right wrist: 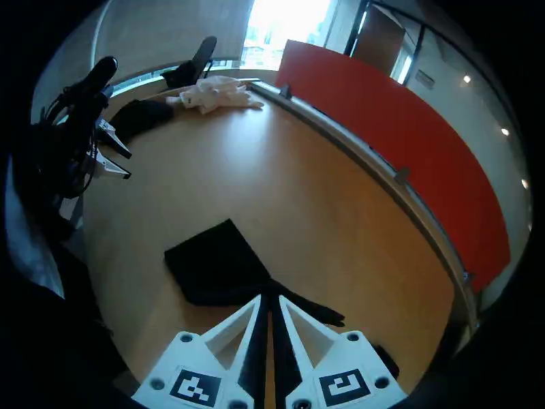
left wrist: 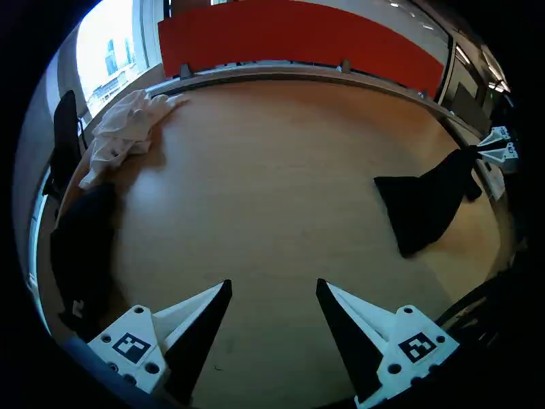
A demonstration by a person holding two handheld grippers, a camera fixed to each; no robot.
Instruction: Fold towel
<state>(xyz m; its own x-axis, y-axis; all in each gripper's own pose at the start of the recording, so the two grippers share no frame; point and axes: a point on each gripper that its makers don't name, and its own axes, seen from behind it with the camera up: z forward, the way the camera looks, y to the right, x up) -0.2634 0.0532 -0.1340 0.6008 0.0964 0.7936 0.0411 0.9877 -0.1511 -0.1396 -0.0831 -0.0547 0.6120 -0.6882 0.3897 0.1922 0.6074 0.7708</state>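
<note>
A black towel (left wrist: 424, 204) lies on the wooden table (left wrist: 286, 177) at the right of the left gripper view, with one corner pulled up toward my right gripper (left wrist: 485, 150). In the right gripper view the towel (right wrist: 214, 266) spreads just ahead of my right gripper (right wrist: 271, 298). That gripper is shut on a twisted corner of the towel. My left gripper (left wrist: 272, 283) stands open over bare wood, well left of the towel and holding nothing. It also appears far left in the right gripper view (right wrist: 129, 167), held by a person's hand.
A crumpled white cloth (left wrist: 126, 133) (right wrist: 218, 94) lies at the table's far corner, with a dark cloth (left wrist: 85, 252) (right wrist: 139, 116) beside it. A red partition (left wrist: 293, 34) (right wrist: 409, 129) runs along the back edge. An office chair (right wrist: 197, 58) stands by the window.
</note>
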